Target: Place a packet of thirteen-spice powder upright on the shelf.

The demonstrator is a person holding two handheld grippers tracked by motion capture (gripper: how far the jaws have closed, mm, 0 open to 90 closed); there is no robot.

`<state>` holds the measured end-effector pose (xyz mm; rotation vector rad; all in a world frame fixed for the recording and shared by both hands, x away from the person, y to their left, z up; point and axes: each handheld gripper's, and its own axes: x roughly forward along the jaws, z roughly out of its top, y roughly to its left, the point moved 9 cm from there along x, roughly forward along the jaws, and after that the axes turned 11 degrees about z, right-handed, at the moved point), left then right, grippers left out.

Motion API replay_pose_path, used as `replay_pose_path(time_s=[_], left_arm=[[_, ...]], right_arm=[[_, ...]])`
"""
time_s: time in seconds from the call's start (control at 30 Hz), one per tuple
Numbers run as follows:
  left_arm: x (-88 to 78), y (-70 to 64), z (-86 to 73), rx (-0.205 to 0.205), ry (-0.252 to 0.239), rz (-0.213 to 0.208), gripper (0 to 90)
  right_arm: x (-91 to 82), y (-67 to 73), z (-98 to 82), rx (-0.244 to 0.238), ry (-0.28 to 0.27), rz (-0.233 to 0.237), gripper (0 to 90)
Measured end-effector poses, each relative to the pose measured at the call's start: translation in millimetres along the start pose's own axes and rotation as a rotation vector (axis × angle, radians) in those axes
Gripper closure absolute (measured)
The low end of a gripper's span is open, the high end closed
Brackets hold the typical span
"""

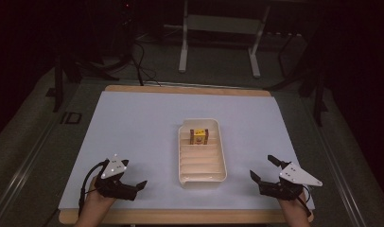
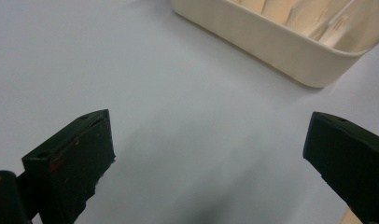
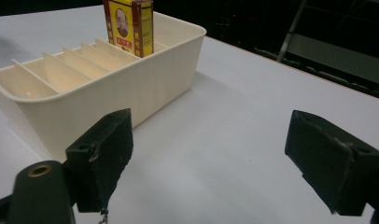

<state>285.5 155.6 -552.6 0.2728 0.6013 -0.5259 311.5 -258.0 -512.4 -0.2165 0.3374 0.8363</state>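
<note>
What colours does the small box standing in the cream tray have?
Yellow and red small cardboard box, with a printed portrait; right gripper view shows it best.

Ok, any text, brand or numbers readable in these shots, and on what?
Box standing in the far end of the divided tray: yellow and red label with a portrait and a strip of print, all too blurred to read.
Nothing else in these views carries legible text.

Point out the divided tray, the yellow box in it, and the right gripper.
divided tray (image 1: 202, 178), high view, near rim.
yellow box (image 3: 129, 25), right gripper view, printed front face.
right gripper (image 1: 265, 169), high view, midway between its open fingertips.
</note>
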Motion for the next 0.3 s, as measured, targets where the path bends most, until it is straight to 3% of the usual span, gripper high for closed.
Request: replay_pose_path(time_s=[0.3], left_arm=[[0.4,1.0,0.8,-0.021,-0.003,-0.003,2.2]], right_arm=[[-0.2,0.7,0.3,-0.002,0.0,0.003,15.3]])
